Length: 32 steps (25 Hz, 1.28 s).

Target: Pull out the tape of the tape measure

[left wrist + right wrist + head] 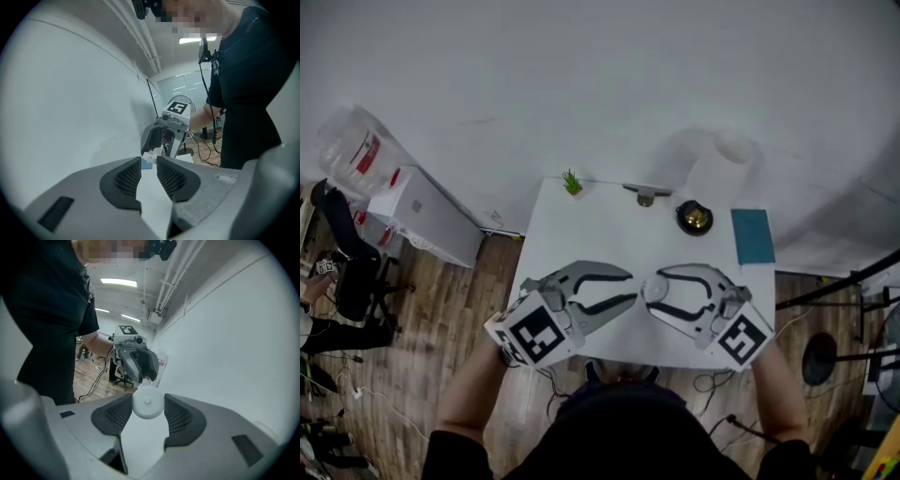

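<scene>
Two grippers (633,288) (654,292), one tape measure (656,288), one plant (572,182), one blue pad (753,236)

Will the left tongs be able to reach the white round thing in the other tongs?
Probably yes. The left tongs are open and point straight at the white round tape measure, which the right tongs grip. Only bare table shows between them.

White wall (609,75) behind, plain. White table (581,220) set against it. Brown wood-plank floor (441,328), with cables (712,382) trailing by the table's near edge. Left of the table: white cabinet (427,220) along the wall, black office chair (347,272) beyond. Right: dark stand (818,361) on a round base. Ceiling strip lights (119,282) lit. Pipes (140,37) run high along the wall. Bright windows (180,86) at the far end.
</scene>
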### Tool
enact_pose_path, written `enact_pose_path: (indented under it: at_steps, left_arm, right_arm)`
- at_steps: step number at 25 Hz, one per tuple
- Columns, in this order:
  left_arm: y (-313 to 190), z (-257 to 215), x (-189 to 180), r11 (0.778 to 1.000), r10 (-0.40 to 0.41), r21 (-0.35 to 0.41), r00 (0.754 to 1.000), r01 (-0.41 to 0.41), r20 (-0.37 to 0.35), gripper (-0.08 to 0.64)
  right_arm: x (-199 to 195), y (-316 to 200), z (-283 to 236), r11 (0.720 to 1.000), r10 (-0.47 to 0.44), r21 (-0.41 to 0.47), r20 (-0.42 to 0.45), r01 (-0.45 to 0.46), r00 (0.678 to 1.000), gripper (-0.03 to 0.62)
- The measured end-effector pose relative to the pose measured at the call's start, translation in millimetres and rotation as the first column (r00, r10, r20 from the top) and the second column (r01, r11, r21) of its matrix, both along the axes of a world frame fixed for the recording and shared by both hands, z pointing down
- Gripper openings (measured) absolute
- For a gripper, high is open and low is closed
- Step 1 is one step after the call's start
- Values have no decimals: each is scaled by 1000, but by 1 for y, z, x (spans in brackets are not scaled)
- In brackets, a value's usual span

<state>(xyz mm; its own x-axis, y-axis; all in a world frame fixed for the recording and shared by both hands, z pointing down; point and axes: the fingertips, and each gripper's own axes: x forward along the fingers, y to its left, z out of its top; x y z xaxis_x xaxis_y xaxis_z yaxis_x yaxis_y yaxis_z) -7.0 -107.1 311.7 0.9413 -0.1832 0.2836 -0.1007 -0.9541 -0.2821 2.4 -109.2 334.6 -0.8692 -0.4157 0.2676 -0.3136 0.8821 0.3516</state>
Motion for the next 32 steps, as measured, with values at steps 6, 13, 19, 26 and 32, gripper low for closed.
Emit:
enact_pose_path:
  at_steps: [6, 13, 19, 26, 32]
  left_arm:
    - [12, 6, -5, 999, 31, -27, 997, -30, 65, 101]
    - [20, 7, -7, 998, 56, -15, 996, -55, 63, 64]
    - [30, 14, -12, 997, 72, -27, 993, -70, 98, 55]
    - [34, 22, -13, 998, 61, -4, 991, -61, 122, 11]
    - [33, 23, -15, 1000, 23, 7, 995, -24, 98, 9]
  right_arm:
    - [-9, 13, 1, 999, -30, 26, -57, 32, 998, 221]
    - [-14, 21, 1, 998, -53, 42, -83, 56, 995, 221]
    - [-21, 29, 2, 995, -82, 47, -105, 87, 991, 221]
    - [-19, 33, 13, 995, -93, 9, -121, 94, 988, 221]
    - [-21, 33, 13, 996, -85, -19, -91, 84, 992, 221]
